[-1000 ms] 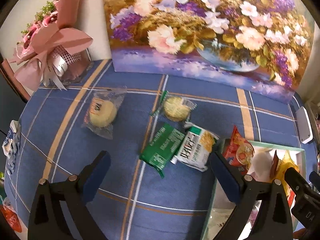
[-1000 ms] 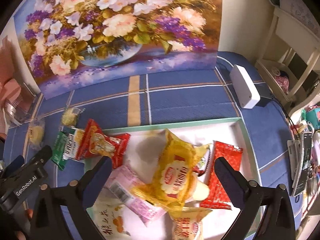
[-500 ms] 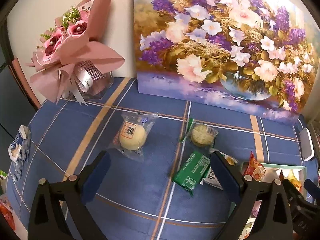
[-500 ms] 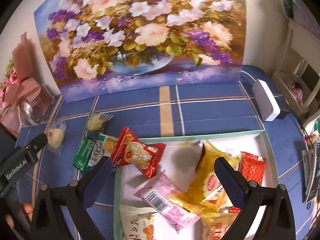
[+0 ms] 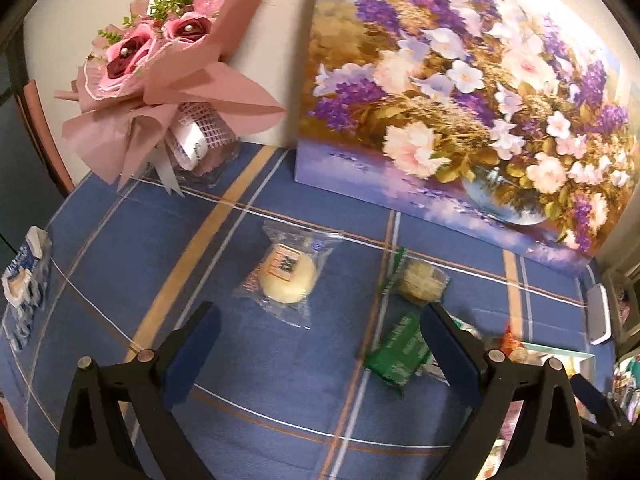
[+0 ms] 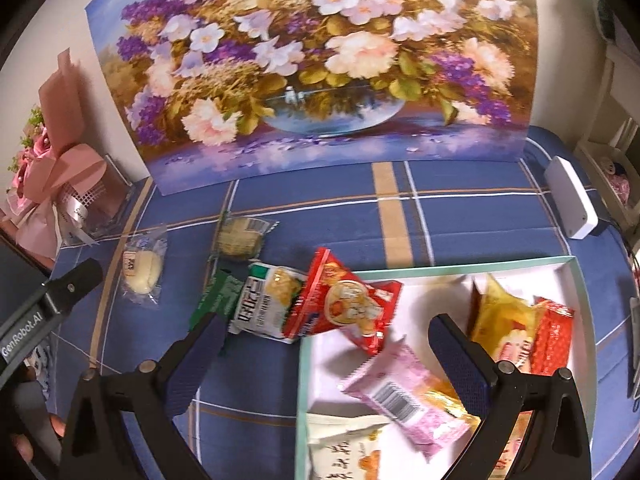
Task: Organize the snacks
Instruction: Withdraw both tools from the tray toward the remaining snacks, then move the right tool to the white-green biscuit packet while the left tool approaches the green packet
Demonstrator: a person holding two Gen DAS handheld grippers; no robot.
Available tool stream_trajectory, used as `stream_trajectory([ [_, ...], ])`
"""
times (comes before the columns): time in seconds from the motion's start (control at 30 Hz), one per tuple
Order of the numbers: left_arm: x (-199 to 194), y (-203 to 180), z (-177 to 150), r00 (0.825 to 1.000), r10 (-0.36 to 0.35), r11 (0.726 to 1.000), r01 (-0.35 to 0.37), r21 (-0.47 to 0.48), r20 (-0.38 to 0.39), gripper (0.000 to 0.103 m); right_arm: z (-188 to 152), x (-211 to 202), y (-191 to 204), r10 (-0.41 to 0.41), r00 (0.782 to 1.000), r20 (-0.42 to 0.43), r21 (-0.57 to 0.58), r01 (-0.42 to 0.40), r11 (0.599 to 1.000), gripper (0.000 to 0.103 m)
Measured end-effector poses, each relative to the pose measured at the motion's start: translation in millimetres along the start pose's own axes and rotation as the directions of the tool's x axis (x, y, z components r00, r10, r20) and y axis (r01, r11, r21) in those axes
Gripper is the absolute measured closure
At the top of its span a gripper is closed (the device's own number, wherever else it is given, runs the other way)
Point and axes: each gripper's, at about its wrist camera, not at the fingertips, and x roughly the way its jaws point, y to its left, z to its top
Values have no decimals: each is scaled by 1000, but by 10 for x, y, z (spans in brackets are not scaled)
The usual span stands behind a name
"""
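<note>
Snacks: a red packet (image 6: 340, 304) overhangs the tray (image 6: 576, 268) rim; left claw (image 5: 316, 320) and right claw (image 6: 324, 336) hover released, empty.

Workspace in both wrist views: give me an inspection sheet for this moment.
Surface: blue plaid tablecloth.
Job's things: round pale bun in clear wrapper, green packet and white-green packet on cloth; red packet overlapping rim of white tray, which holds pink, yellow and red packets.
Clutter: white box, pink bouquet.
Grippers: left gripper and right gripper open, empty.
Cables: nothing seen.
Surroundings: flower painting against wall.
</note>
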Motion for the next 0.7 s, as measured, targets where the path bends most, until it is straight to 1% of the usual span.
stream_trajectory([
  [0.17,104,141,22,1000,6,1000,-6,-21,-27,3,16,108,173,37,999,-22,1,-37,999,0],
  [0.33,178,278,47,999,-6,998,3,-62,-43,3,20,244,304,67,997,-42,7,-67,998,0],
  [0.47,229,398,61,998,-36,993,30,-115,-57,3,35,349,322,77,995,-61,26,-76,997,0],
  [0.57,283,447,69,995,-72,987,62,-150,-64,3,52,422,317,74,995,-72,40,-71,997,0],
  [0.7,400,407,57,989,-119,982,105,-154,-86,3,71,529,287,73,993,-88,65,-67,996,0],
])
